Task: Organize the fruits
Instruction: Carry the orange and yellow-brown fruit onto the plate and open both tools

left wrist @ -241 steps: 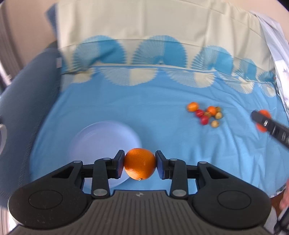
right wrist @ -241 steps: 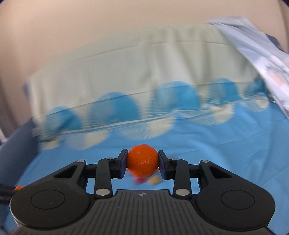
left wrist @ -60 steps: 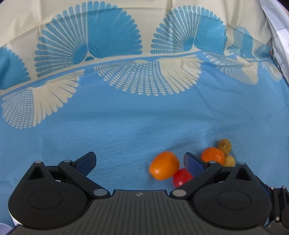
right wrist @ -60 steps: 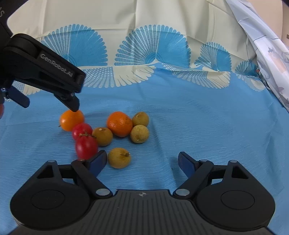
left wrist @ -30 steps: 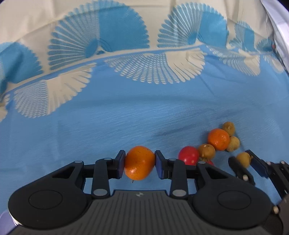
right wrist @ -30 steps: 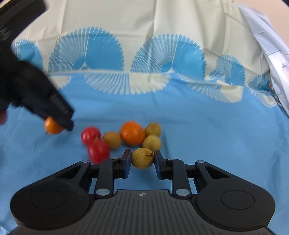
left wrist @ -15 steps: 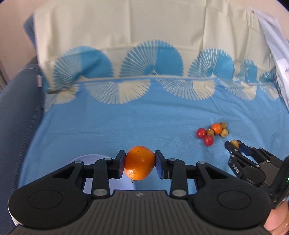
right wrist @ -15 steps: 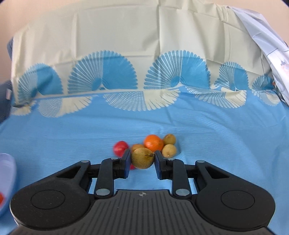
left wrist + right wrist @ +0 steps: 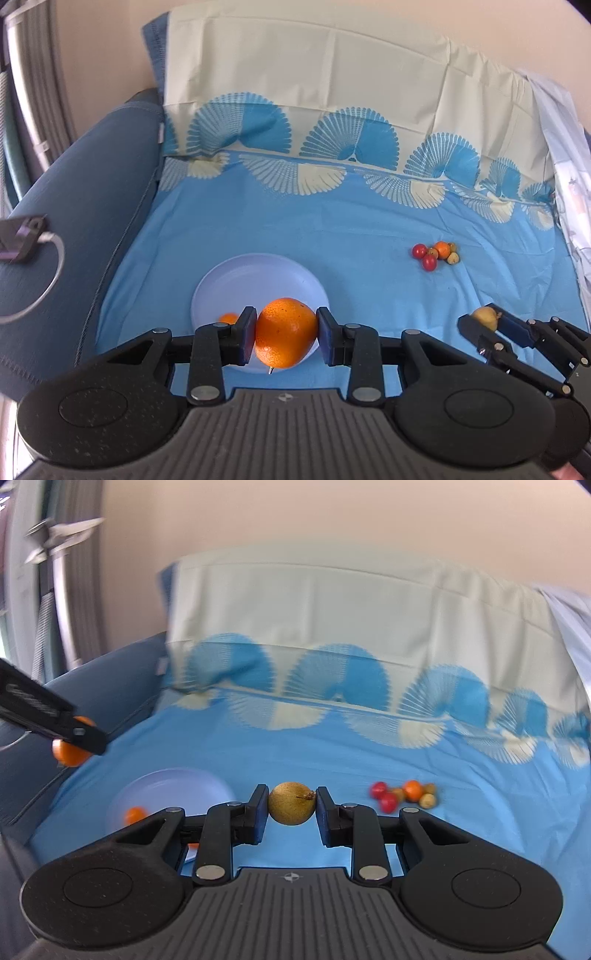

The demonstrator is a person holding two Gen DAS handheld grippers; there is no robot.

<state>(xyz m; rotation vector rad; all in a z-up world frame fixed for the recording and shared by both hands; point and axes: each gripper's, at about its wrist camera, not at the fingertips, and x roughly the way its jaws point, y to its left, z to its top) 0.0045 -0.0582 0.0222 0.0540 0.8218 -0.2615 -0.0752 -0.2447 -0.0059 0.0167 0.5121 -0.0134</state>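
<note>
Change: since a second ago I have lifted both loads clear of the fruit cluster (image 9: 436,253) and carried them toward the plate (image 9: 236,273).
Left gripper (image 9: 286,334): clamped on the orange fruit (image 9: 284,332), above the plate's near rim.
Right gripper (image 9: 291,805): clamped on the tan fruit (image 9: 291,803), over the sheet (image 9: 351,229) between plate and cluster.
Meaning: I judge two drops are due; one small orange (image 9: 228,318) already lies there.
Room: sofa arm (image 9: 85,206) borders the sheet's left edge; plate's far half open.
</note>
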